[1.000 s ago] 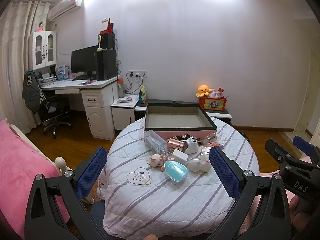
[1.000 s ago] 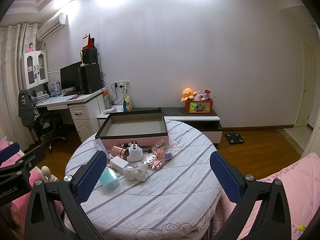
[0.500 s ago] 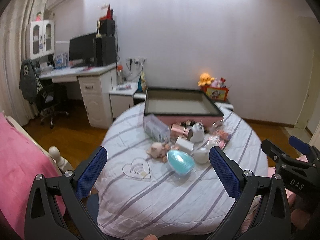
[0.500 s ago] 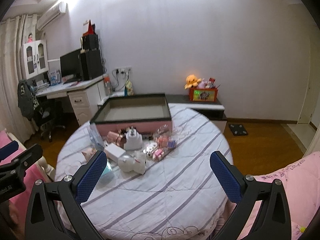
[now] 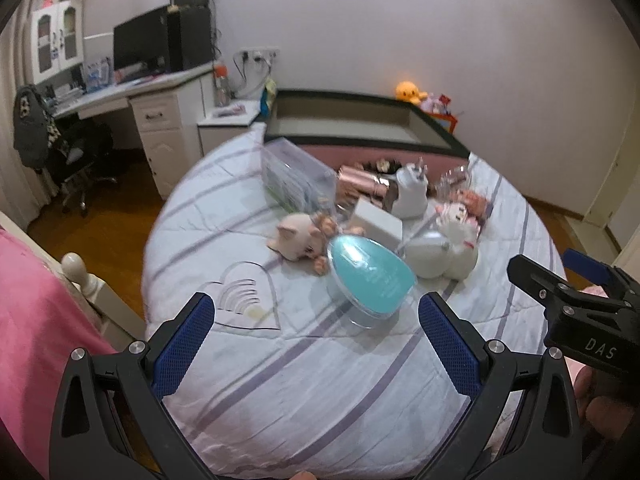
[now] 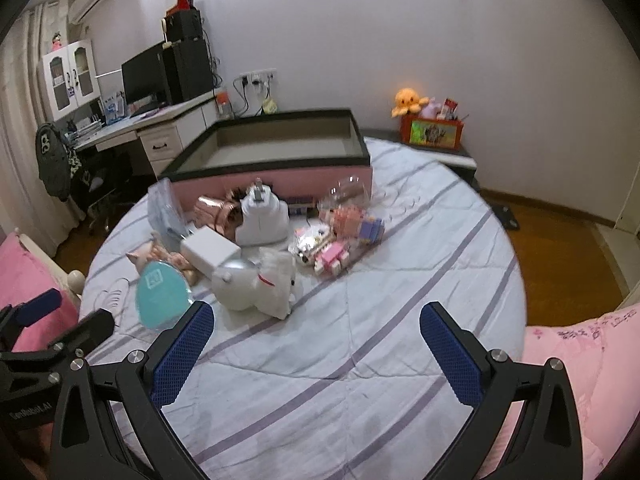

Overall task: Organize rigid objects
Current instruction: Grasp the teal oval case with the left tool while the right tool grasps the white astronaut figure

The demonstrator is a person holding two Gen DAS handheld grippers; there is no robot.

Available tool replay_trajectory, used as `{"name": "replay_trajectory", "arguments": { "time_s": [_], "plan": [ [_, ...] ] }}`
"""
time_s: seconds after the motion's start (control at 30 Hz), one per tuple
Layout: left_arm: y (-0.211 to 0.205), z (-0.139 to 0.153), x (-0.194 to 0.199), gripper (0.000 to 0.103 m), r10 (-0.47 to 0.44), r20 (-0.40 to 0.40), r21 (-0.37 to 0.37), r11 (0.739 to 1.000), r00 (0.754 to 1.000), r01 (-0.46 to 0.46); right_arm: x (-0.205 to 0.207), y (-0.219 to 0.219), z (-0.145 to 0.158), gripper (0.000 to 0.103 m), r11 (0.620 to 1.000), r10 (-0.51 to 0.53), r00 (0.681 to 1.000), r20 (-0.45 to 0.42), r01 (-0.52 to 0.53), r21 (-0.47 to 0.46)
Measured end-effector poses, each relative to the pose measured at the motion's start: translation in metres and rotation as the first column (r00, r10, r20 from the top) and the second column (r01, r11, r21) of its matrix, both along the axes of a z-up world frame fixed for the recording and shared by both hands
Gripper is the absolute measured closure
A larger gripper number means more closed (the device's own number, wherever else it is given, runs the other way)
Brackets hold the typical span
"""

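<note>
A pile of small objects lies on a round table with a striped cloth (image 5: 304, 364): a teal egg-shaped case (image 5: 368, 276), a pink cat figure (image 5: 298, 236), a white box (image 5: 378, 222), a white dog figure (image 6: 256, 284), a white plug adapter (image 6: 262, 216), a clear box (image 5: 296, 178) and pink block toys (image 6: 340, 240). Behind them stands an open pink box with a dark rim (image 6: 280, 148). My left gripper (image 5: 316, 344) is open and empty, just short of the teal case. My right gripper (image 6: 316, 354) is open and empty, in front of the dog figure.
A pink bed (image 5: 36, 320) lies at the left and pink bedding (image 6: 580, 360) at the right. A desk with a monitor (image 5: 140, 48) and a chair (image 5: 76, 152) stand at the back left. A low cabinet with toys (image 6: 432, 128) is by the wall.
Both grippers have moved forward and tilted down toward the table. The pile of objects now looks closer and larger. Both stay open and empty.
</note>
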State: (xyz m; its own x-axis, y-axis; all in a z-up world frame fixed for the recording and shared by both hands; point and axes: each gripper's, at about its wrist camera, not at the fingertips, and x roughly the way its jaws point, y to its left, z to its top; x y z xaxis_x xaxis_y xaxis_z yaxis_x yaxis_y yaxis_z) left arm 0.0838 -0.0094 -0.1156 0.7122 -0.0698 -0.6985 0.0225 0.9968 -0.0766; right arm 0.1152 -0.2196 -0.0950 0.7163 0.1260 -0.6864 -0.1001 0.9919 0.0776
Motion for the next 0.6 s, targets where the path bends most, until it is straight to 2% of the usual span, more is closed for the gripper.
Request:
{"name": "replay_trajectory", "arguments": {
  "time_s": [0.37,0.53,0.6],
  "plan": [
    [-0.022,-0.042,0.052,0.000,-0.027,-0.119,-0.045,0.999,0.992,0.021,0.032,-0.022,-0.024,0.000,0.999,-0.011,0.998,-0.070,0.015,0.052],
    [-0.023,-0.052,0.066,0.000,-0.006,-0.135,-0.015,1.000,0.991,0.004,0.040,-0.019,-0.028,0.000,0.998,0.005,0.996,-0.090,0.000,0.055],
    [-0.018,-0.054,0.067,0.001,-0.008,-0.128,-0.033,0.999,0.992,0.003,0.043,-0.014,-0.030,0.000,0.999,0.016,0.995,-0.094,-0.012,0.048]
  ]
}}
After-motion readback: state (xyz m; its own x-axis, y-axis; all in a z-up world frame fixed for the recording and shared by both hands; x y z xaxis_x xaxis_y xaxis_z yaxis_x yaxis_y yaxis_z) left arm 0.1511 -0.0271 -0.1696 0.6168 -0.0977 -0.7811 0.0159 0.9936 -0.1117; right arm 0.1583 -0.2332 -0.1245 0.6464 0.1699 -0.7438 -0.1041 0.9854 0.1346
